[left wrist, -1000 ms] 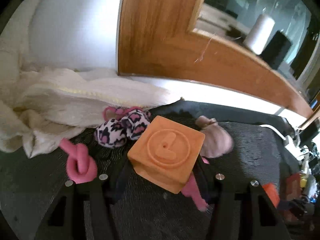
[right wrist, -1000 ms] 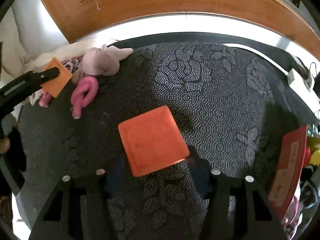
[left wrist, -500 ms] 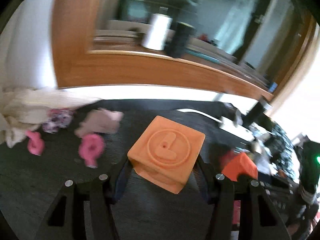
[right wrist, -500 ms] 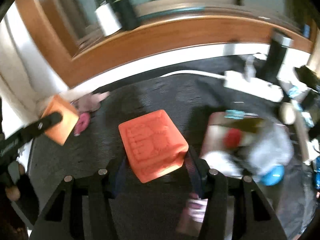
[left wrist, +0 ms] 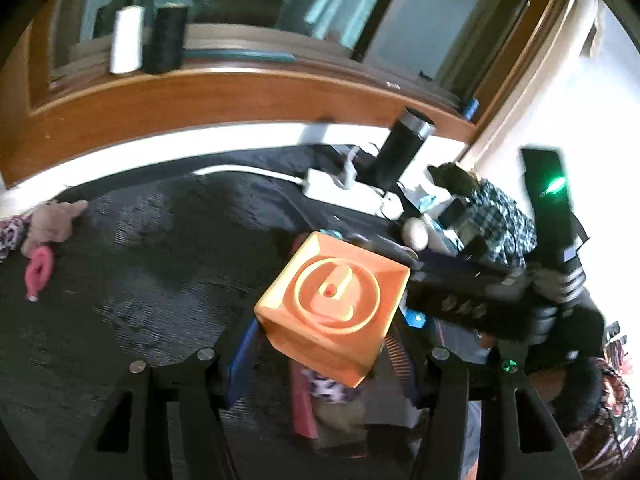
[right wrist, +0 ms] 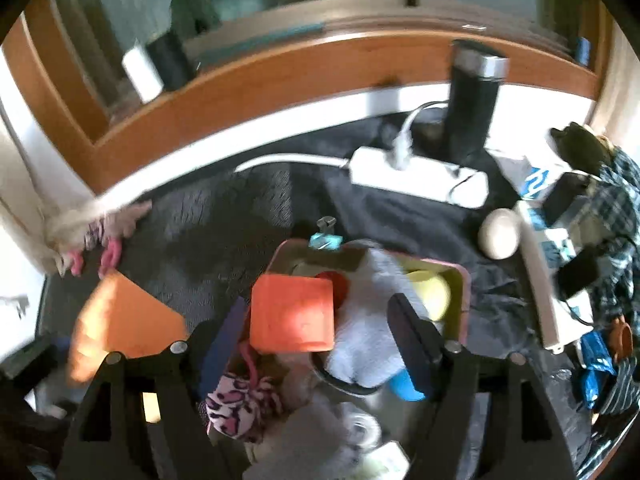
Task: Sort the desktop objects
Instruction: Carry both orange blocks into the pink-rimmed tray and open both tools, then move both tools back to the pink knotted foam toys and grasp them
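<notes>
My left gripper (left wrist: 324, 348) is shut on a light orange cube (left wrist: 336, 304) with a raised clock face, held in the air. The same cube (right wrist: 120, 320) shows blurred at the left of the right wrist view. My right gripper (right wrist: 320, 340) hangs over a pink-rimmed box (right wrist: 464, 292), and its jaws are opening. A red-orange cube (right wrist: 292, 312) sits between them beside the left finger (right wrist: 224, 344). A clear gap separates it from the right finger (right wrist: 412, 340). The box holds a white cloth (right wrist: 368, 332), a yellow ball (right wrist: 432, 292) and a leopard-print fabric piece (right wrist: 240, 404).
Behind the box lie a white power strip (right wrist: 416, 176), a tall black flask (right wrist: 472, 100) and a pale egg-shaped object (right wrist: 500, 232). A plaid cloth (right wrist: 616, 200) and clutter fill the right. Pink toys (left wrist: 38, 272) and a plush (left wrist: 52, 224) lie far left on the dark mat (left wrist: 160, 260).
Both grippers swung right, away from the pink toys, to above the box. The right jaws widened and the right finger came off the red-orange cube. The left still grips its cube.
</notes>
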A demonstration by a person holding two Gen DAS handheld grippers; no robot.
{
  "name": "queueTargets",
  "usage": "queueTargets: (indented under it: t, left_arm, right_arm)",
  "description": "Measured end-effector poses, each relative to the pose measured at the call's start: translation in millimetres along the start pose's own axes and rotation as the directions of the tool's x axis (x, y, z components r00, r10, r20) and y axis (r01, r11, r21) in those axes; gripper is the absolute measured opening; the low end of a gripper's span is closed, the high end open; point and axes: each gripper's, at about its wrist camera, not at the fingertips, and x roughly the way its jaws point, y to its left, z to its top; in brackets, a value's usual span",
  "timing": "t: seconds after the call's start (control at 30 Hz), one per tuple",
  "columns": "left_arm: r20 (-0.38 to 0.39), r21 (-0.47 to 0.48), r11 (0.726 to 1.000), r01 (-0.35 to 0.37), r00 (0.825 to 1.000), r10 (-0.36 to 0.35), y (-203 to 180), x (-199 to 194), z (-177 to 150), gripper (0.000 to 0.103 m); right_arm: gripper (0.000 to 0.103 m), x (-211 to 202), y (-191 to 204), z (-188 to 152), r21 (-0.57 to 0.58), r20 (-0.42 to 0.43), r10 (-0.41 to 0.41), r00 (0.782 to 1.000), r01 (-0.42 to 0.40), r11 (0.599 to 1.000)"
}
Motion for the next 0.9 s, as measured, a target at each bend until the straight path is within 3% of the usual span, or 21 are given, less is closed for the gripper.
queueTargets:
  t: [0.17,0.37,0.53,0.6,0.7,0.9]
  left_arm:
    - [-0.056,0.031,0.999,0.023,0.998,-0.021,-25.6,31.7,-1.5,0.061]
    - [-0.193,0.03,1.0,-0.004,0.981,0.01,-30.0,76.4,-12.1,0.063]
    - [-0.149,0.015,1.0,0.008,0.989,-0.005,-24.4,57.0,-6.4,0.063]
    - [-0.117,0.008,1.0,0.006,0.993,-0.005,-18.3,44.0,-2.8,0.075]
    - [-0.073,-0.02,1.0,-0.004,0.997,0.003,-2.7,24.4,1.9,0.075]
    - [-0.011,-0.14,0.984,-0.108,0.994,0.107,68.9,-17.1,-0.9,0.075]
  right_arm:
    - [0.077,-22.8,-30.3,-11.1,0.098,0.039,0.001,0.999,-0.005,0.995]
    - [0.077,-31.5,-46.0,-15.1,0.135,0.058,0.008,0.998,-0.016,0.991]
    - [0.077,-32.0,-42.5,-10.3,0.158,0.08,0.02,0.997,-0.032,0.987]
    - [0.077,-31.0,-33.4,-5.7,0.158,0.09,0.03,0.996,-0.044,0.986]
    - [0.077,-27.2,-16.4,1.6,0.15,0.097,0.05,0.994,-0.064,0.987]
    - [0.077,-2.5,43.2,14.7,0.098,0.053,0.117,0.992,-0.122,0.988]
